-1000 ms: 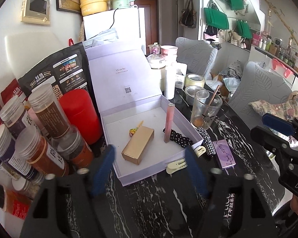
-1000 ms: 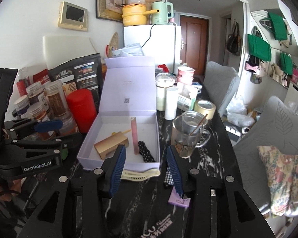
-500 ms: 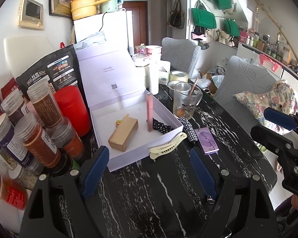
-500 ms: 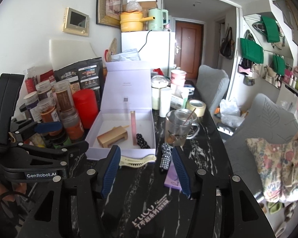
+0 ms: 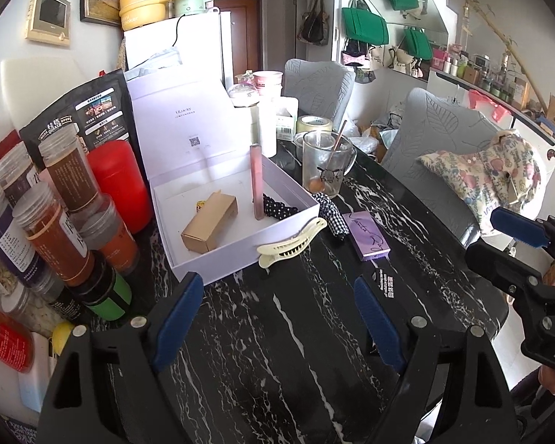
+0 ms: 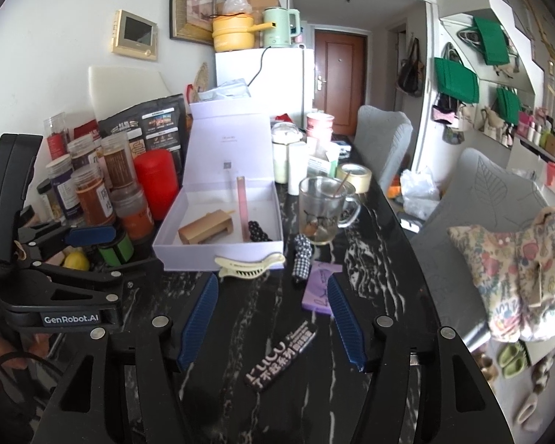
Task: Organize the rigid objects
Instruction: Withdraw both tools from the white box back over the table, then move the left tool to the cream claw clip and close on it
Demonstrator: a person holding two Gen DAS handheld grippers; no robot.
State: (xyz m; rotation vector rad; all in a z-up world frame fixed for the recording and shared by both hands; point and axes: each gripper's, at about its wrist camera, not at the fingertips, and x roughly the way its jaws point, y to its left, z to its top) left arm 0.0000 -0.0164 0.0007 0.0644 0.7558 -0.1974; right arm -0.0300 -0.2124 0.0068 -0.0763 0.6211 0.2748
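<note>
An open white box [image 5: 240, 255] [image 6: 218, 255] stands on the black marble table [image 5: 277, 333], holding a gold carton [image 5: 209, 227] [image 6: 205, 227], a pink tube [image 5: 256, 181] [image 6: 242, 207] and a dotted hair tie [image 5: 277, 209]. Against its front wall lies a cream hair claw [image 5: 290, 246] [image 6: 249, 265]. A checked scrunchie [image 5: 331, 218] [image 6: 301, 259] and a purple palette [image 5: 366, 236] [image 6: 322, 288] lie to the right. My left gripper [image 5: 279, 318] is open and empty, short of the box. My right gripper [image 6: 272, 314] is empty too, its jaws opening, just before the claw.
Spice jars [image 5: 55, 229], a red canister [image 5: 116, 181] and a black pouch [image 5: 85, 111] crowd the table's left side. A glass mug [image 5: 323, 166] [image 6: 320, 214] and a tape roll [image 6: 353, 177] stand behind the box. A black label strip [image 6: 281, 355] lies near the front. Grey chairs [image 5: 436, 137] stand on the right.
Both grippers have drawn back from the box, so the box and claw look smaller and farther. The right gripper's jaws have spread wider. Nothing on the table has moved.
</note>
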